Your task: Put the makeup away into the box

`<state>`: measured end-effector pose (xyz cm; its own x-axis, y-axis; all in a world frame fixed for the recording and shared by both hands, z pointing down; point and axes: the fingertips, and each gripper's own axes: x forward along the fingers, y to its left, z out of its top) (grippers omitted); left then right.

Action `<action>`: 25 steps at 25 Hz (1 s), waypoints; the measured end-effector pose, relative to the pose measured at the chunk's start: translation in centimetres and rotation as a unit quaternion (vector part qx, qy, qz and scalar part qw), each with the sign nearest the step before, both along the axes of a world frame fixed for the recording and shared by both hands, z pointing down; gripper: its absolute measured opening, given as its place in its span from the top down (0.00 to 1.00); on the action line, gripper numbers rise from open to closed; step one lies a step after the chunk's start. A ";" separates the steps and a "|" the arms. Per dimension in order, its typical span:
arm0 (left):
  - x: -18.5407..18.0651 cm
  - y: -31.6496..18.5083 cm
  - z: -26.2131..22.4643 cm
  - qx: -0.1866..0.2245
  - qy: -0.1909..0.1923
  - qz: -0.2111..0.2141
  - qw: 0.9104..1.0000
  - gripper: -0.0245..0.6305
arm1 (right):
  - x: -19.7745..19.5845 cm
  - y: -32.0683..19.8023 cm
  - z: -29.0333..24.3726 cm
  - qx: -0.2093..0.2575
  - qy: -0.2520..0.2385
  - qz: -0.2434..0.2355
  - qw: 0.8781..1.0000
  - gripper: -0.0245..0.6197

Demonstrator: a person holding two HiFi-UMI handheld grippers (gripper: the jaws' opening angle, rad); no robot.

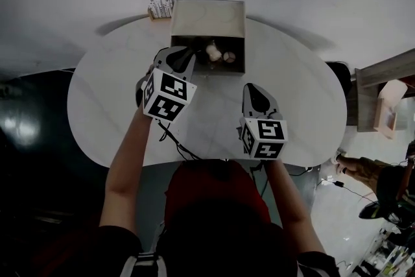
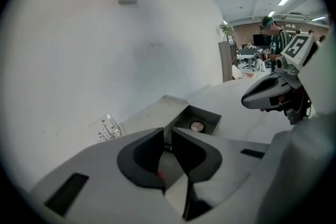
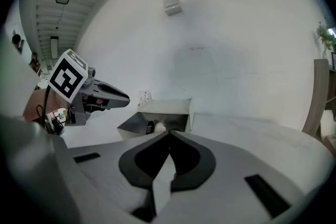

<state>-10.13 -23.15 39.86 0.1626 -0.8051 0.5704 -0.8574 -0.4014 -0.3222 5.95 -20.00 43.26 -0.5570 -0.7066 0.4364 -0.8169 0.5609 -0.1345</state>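
**Nothing gripped on either side**

The box (image 1: 207,10) sits at the far edge of the white table (image 1: 110,100), centre. Inside it are a round compact (image 1: 229,57) on the right and a pale item (image 1: 213,50) just left of it, which I can't ID. The left gripper (image 1: 183,56) hangs at the box's near-left corner, jaws nearly together with a narrow gap and nothing in it. The right gripper (image 1: 255,89) is nearer and further right, above bare table, jaws clenched tip to tip, empty. A small clear stand (image 1: 160,4) is just beside the box's far-left corner.
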 end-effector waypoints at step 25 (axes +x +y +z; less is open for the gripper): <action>1.8 9.6 -3.2 0.085 0.179 -0.102 0.975 0.93 | 0.8 4.1 -4.7 0.062 -0.019 -0.007 0.998 0.94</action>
